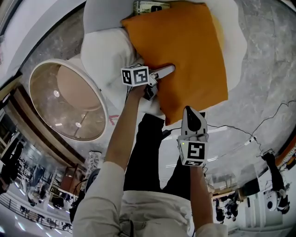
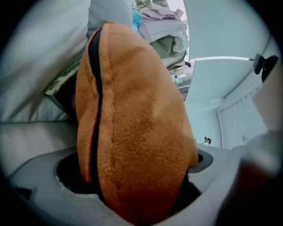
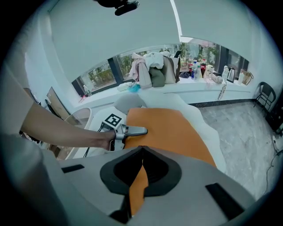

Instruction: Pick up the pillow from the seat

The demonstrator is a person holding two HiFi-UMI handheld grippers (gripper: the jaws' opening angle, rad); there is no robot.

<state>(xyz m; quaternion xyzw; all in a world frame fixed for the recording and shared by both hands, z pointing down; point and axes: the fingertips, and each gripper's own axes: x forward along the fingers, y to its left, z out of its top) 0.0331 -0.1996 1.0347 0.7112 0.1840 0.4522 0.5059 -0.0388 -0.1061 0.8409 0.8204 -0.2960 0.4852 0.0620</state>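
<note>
An orange pillow (image 1: 185,51) lies on a white seat (image 1: 104,55). My left gripper (image 1: 159,76) reaches in from the pillow's left edge, one finger (image 1: 164,71) lying over the top. In the left gripper view the pillow's thick zipped edge (image 2: 132,132) sits between wide jaws, with a dark gap on the left side, so the gripper (image 2: 132,176) is open. My right gripper (image 1: 189,112) is at the pillow's near corner. Its jaws are shut on a thin fold of the orange pillow (image 3: 139,185), meeting at the right gripper (image 3: 141,150) tip.
A round glass-topped side table (image 1: 64,99) stands left of the seat. A printed book (image 1: 150,7) is wedged behind the pillow, beside a grey cushion (image 1: 99,14). Cables (image 1: 240,134) trail over the marble floor on the right. The person's dark trousers (image 1: 148,148) are below the grippers.
</note>
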